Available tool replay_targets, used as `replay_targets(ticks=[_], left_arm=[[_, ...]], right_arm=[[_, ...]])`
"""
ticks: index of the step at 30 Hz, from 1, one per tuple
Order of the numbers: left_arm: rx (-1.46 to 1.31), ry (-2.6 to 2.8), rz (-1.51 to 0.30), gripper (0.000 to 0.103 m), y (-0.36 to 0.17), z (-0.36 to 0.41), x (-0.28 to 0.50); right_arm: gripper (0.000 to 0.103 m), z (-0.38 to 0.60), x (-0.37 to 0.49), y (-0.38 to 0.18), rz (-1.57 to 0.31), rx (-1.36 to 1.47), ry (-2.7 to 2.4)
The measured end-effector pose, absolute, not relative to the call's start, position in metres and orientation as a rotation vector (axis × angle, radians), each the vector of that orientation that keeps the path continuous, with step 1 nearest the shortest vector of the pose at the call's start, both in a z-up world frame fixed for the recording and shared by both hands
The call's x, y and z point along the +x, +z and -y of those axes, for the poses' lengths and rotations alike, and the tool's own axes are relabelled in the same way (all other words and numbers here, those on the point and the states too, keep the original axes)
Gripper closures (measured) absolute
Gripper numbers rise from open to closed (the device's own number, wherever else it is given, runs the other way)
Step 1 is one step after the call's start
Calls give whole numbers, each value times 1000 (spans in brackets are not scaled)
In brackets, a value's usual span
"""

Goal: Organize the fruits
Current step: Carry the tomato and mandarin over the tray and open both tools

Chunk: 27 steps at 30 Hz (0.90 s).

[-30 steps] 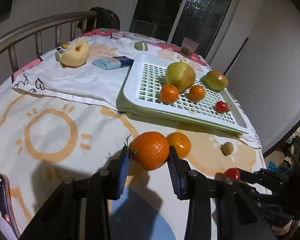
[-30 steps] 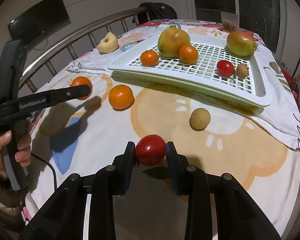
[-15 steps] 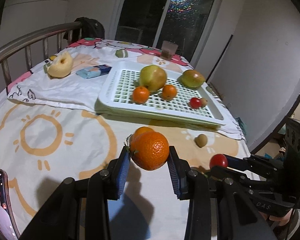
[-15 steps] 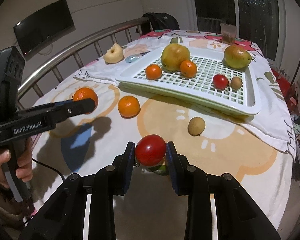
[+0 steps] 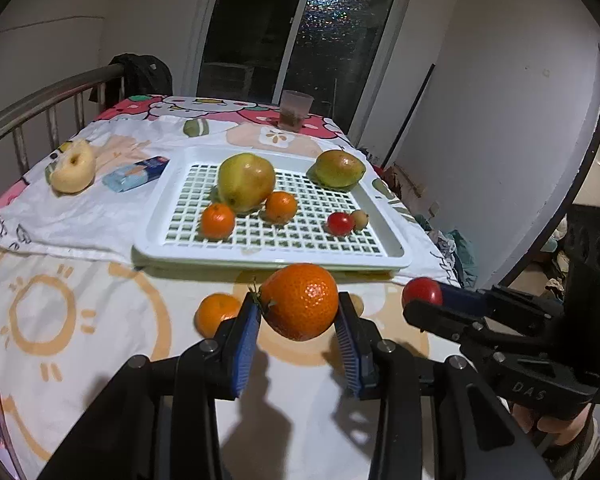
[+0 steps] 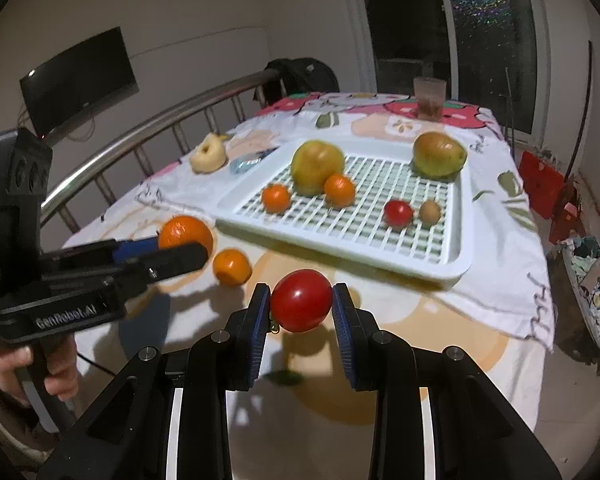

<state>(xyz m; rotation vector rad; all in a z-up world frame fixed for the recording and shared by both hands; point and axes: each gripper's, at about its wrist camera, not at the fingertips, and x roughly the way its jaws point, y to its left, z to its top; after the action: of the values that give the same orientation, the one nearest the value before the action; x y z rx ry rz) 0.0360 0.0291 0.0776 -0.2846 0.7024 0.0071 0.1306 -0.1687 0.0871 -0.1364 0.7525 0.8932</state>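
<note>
We carry two fruits at once toward the white slotted tray (image 5: 388,240), which fills the middle of both wrist views. Low in the centre of the left wrist view, our left gripper (image 5: 298,326) is clamped on an orange (image 5: 300,306), blue pads pressing its flanks, the fruit clear of the cloth-covered table (image 5: 80,320). In the right wrist view, our right gripper (image 6: 300,312) pinches a red tomato (image 6: 301,299) the same way, also lifted. A second loose orange (image 6: 232,266) lies on the cloth left of centre, short of the tray. Pears, small oranges and another tomato already sit on the grid. We judge the orange firm and fairly hefty, its pebbled rind giving good purchase at the widest girth. The tomato looks light, smooth and thin-skinned, so it wants a gentle squeeze across its middle.
</note>
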Motion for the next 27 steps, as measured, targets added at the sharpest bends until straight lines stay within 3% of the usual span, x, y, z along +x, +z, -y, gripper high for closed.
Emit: replay_targets(ticks=[14, 27], left_arm=[[-279, 9, -699, 63, 85, -28, 85], [-347, 114, -733, 63, 70, -74, 127]], right_arm=[[73, 167, 173, 105, -727, -53, 852], [73, 162, 224, 97, -786, 44, 806]])
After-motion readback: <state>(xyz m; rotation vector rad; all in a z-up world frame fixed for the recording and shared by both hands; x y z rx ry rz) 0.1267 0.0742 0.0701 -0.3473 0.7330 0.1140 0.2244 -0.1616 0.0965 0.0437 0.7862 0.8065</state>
